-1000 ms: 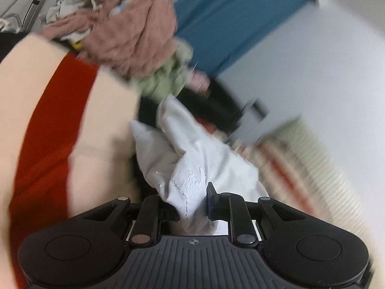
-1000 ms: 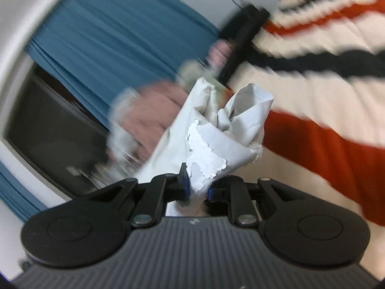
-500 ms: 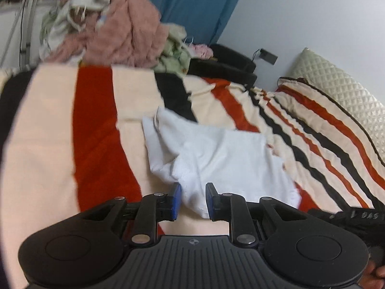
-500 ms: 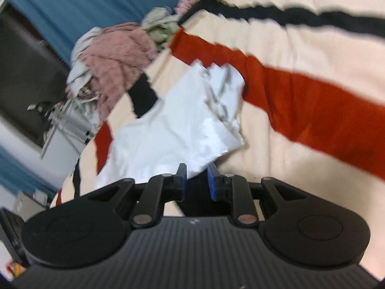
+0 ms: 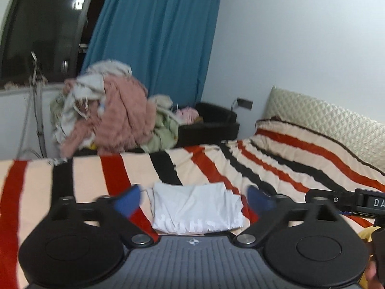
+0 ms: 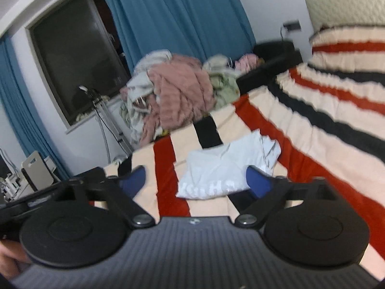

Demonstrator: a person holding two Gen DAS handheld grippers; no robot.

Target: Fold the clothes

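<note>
Both tongs stand spread wide and hold nothing: the left tongs (image 5: 193, 198) and the right tongs (image 6: 196, 180) each frame the white garment (image 5: 196, 213) between their blue fingertips (image 5: 128, 201) without touching it. The garment lies as a folded bundle on the striped bedspread (image 5: 264, 166), on its red, black and cream bands, with faint lettering along its near edge. Beyond the far edge of the bed sits a heap of unfolded clothes (image 5: 113, 115), pink and pale green among them, in front of a blue curtain (image 5: 154, 38) and a dark window (image 6: 77, 55).
</note>
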